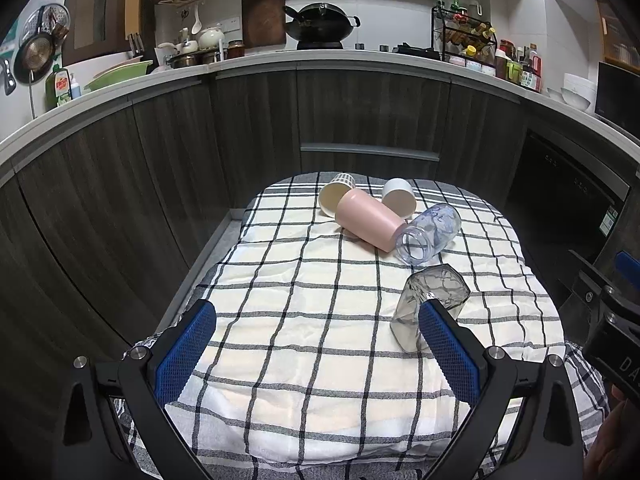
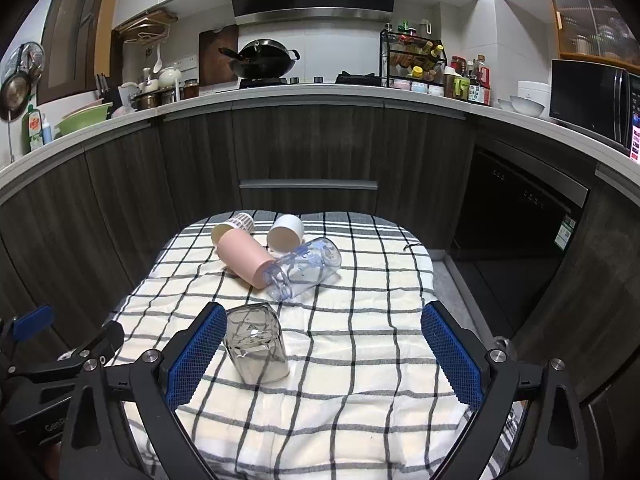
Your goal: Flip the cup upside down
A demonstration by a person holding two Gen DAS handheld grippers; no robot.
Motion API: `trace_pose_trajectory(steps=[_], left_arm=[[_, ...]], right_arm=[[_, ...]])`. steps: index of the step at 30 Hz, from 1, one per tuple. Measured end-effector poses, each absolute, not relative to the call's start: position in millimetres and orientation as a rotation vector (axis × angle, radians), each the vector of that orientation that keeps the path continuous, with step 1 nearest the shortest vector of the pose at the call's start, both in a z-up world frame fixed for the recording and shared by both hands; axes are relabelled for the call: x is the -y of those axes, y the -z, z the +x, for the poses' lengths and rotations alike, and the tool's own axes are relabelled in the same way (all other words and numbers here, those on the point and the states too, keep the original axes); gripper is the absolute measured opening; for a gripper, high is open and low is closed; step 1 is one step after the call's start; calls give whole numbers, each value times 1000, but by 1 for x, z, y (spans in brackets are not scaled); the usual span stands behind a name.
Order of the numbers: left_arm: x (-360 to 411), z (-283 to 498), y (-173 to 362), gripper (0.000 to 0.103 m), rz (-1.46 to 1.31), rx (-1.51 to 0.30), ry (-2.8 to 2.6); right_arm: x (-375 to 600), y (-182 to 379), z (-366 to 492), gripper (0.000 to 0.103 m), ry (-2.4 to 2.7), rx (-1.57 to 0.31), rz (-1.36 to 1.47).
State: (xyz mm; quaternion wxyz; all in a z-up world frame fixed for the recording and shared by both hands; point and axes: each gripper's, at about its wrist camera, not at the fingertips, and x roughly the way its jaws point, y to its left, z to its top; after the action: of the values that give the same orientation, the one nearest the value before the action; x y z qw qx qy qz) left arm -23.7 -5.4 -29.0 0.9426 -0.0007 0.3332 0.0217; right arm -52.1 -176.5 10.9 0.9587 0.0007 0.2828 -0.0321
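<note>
Above the checked cloth, your left tool hangs with its blue pads spread wide and nothing between them; your right tool is equally wide apart and empty. Just inside the right tool's left pad stands the smoky grey glass cup, mouth down on the cloth, slightly tilted in the fisheye view; from your left wrist the same cup sits behind the right-hand pad, partly covered by it. Farther out on the counter, four more vessels lie on their sides in a cluster: a pink cup, a clear printed bottle touching its end, a white cup and a patterned paper cup. Beyond them, dark cabinet fronts carry a kitchen worktop with a wok on the hob.
</note>
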Motion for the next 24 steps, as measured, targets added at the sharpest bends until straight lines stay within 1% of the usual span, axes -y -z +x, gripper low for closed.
trace_pose_trajectory(steps=[24], left_arm=[[1,-24,26,103,-16,-660,-54]], right_arm=[[178,-22,-62,99,80,-514,-2]])
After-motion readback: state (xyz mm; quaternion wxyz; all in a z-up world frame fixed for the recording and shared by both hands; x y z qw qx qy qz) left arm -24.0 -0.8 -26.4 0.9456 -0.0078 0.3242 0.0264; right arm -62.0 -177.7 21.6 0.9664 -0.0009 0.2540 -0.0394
